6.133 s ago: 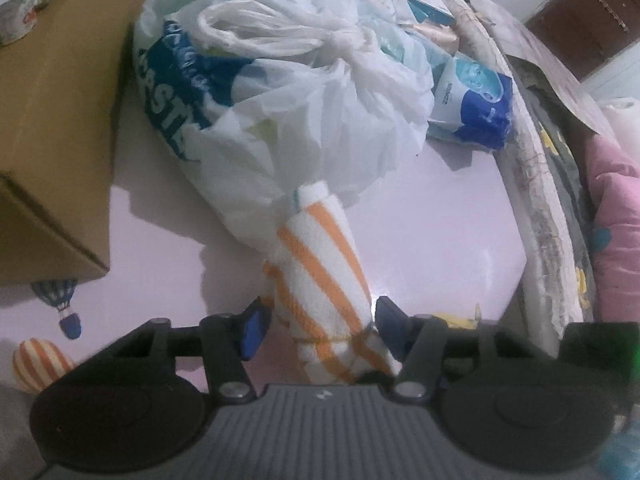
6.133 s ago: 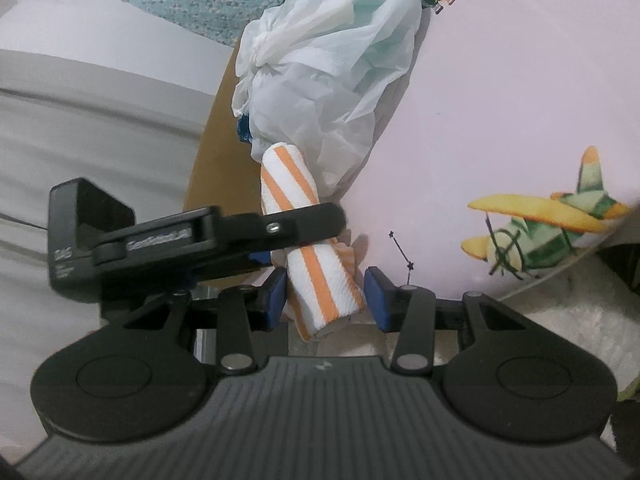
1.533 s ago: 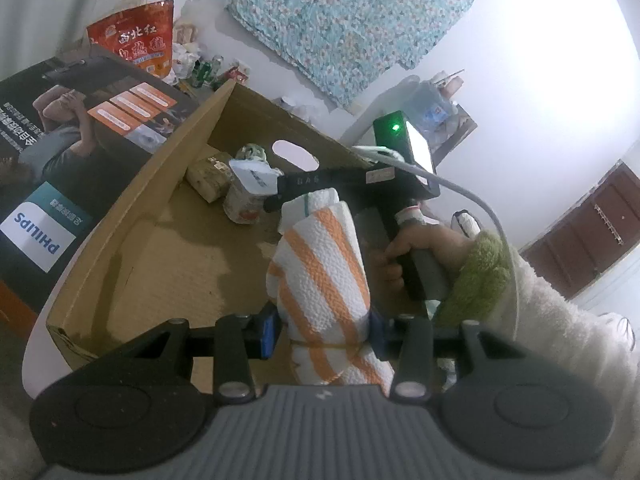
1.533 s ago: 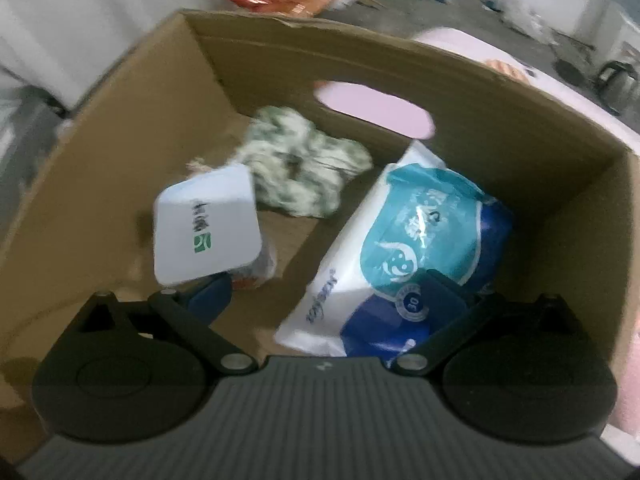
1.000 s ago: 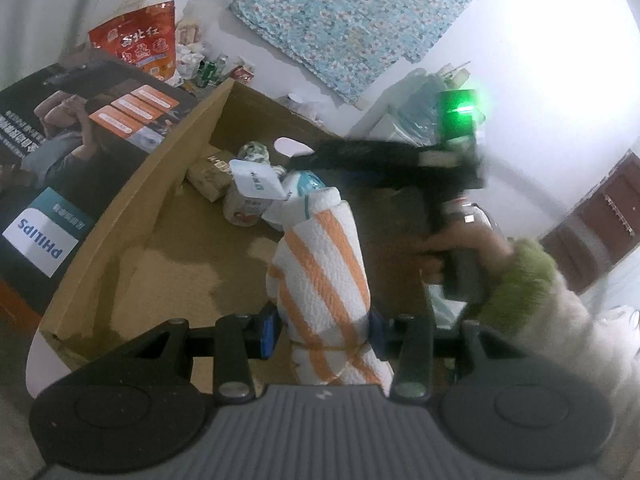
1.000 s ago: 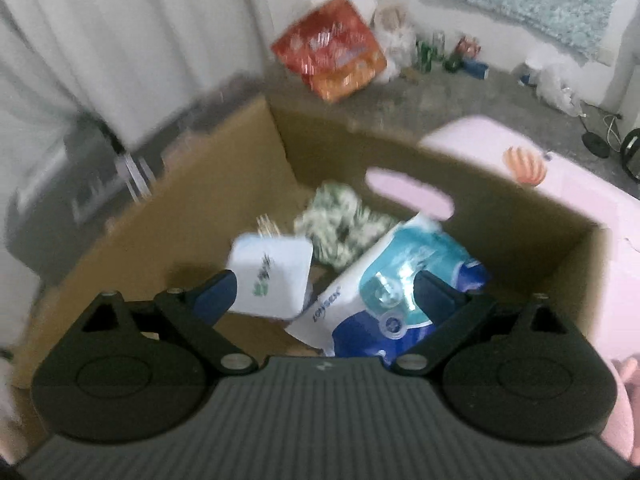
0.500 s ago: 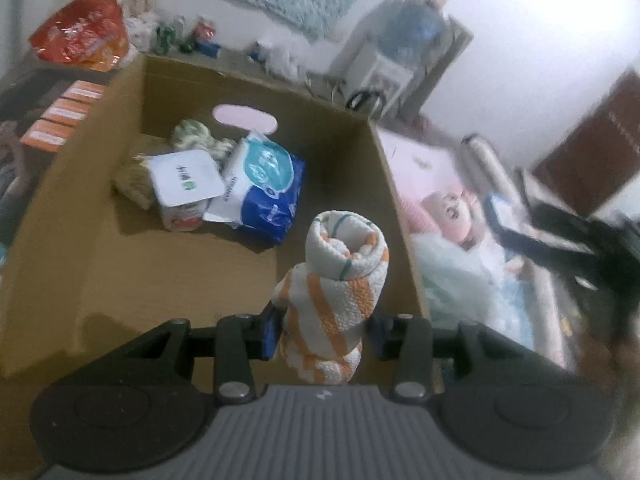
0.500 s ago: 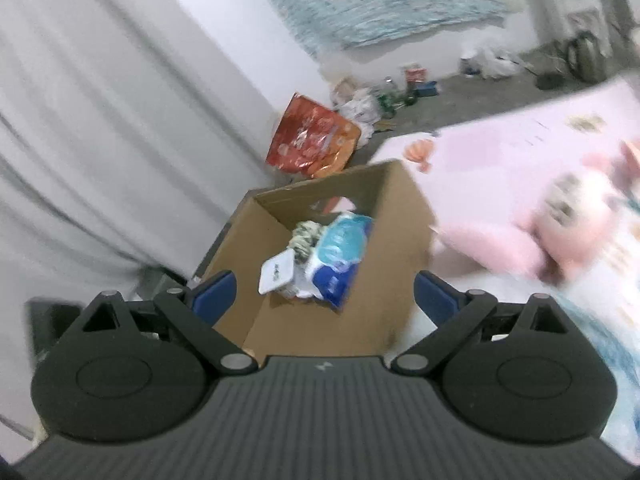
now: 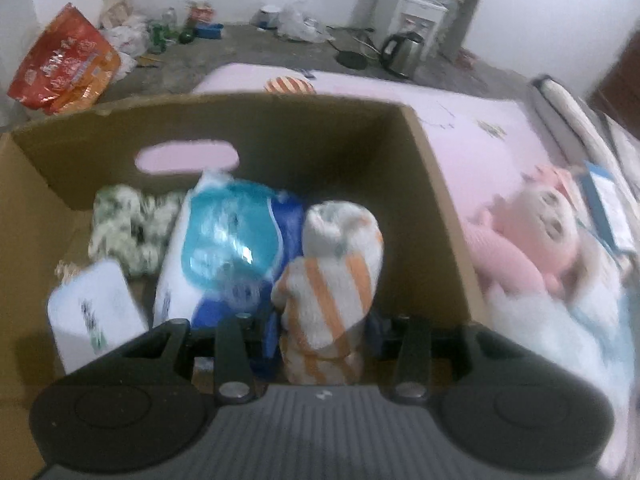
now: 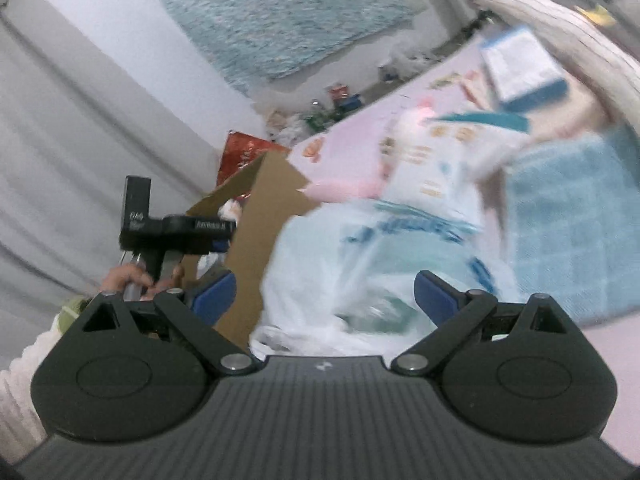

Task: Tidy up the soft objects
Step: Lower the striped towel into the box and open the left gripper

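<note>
Since the view of a second ago, the left gripper (image 9: 324, 336) has tipped downward over the cardboard box (image 9: 440, 200), and the rolled orange-striped towel (image 9: 332, 280) it carries now hangs inside the box opening rather than above its near wall; the right gripper (image 10: 324, 296) has swung away from the box and now faces the white plastic bag (image 10: 360, 272) on the pink mat. Reading left to right in the left wrist view: a white-lidded tub (image 9: 96, 312) sits left of the claw, a green-and-white soft bundle (image 9: 128, 232) lies ahead and to the left, and a blue tissue pack (image 9: 232, 248) lies just left of the towel and appears to touch it. The towel itself is clenched between the blue pads near its lower end. Its long axis runs along the fingers, with the rolled open end pointing away from the claw toward the far box wall. To the right, outside the box, a pink plush doll (image 9: 532, 236) lies on the mat. The right claw stands spread wide with nothing pressed between its pads; the bag lies just ahead of it. Assessment: three items are already boxed, the towel is not yet released, and the bag, doll and other items on the mat remain to be sorted.
</note>
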